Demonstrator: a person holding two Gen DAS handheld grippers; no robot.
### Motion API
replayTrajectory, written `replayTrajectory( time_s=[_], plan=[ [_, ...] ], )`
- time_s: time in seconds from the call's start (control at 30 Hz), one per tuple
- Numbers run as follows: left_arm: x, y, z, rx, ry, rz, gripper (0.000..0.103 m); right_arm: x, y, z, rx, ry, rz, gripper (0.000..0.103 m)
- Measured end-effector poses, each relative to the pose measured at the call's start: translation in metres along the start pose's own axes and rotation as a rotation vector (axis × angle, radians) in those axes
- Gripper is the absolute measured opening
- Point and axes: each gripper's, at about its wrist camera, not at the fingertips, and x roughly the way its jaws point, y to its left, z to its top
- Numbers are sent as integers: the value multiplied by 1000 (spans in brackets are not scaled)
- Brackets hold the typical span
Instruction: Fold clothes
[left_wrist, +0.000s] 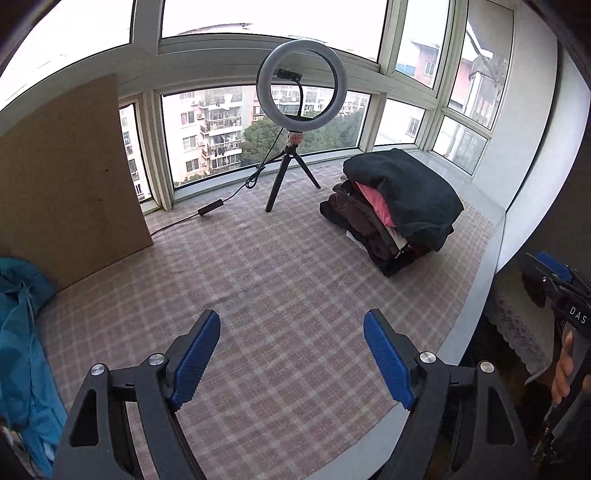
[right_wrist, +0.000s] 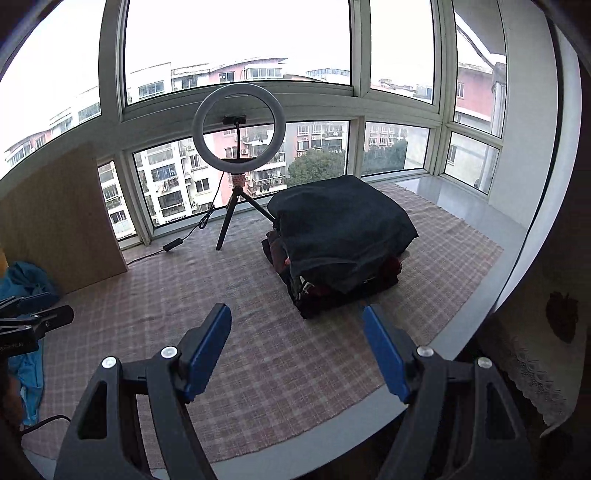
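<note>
Both grippers hang free over the pink-and-grey checked cloth (left_wrist: 280, 295) that covers the window-bay platform, and I hold nothing in either. On my left gripper (left_wrist: 291, 345) the blue ribbed pads (left_wrist: 195, 358) stand wide apart with only the checked cloth showing between them; my right gripper (right_wrist: 297, 341) is spread the same way, its jaws empty. From the left wrist view I see the right gripper's black body at the far right edge, with a person's hand (left_wrist: 563, 369) wrapped around its handle. The stack of folded clothes (left_wrist: 391, 218) sits on the cloth towards the right side of the platform, near the windows, well apart from both sets of fingers; a dark navy garment (right_wrist: 340, 232) is draped over its top, and brown, pink and black layers show at the sides beneath it. A crumpled teal-blue garment (left_wrist: 22, 354) lies at the left edge of the platform, just in front of a brown cardboard sheet (left_wrist: 70, 181) that stands upright against the window frame. Behind the stack and to its left, a white ring light on a small black tripod (right_wrist: 240, 155) stands on the cloth, its cable (left_wrist: 221, 201) trailing leftwards.
</note>
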Motion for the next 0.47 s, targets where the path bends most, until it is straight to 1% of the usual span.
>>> replayTrajectory(
  time_s=[0.07, 0.2, 0.37, 0.47],
  plan=[
    [-6, 0, -3, 12, -4, -9, 79, -6, 4, -4, -2, -5, -11, 73],
    [-15, -4, -9, 44, -11, -14, 79, -13, 8, -9, -2, -4, -8, 73],
    [-21, -7, -13, 55, -15, -23, 79, -16, 11, -15, -1, 1, -8, 73],
    [-26, -9, -14, 69, -33, -46, 79, -17, 13, -18, -7, 5, -8, 73]
  ],
)
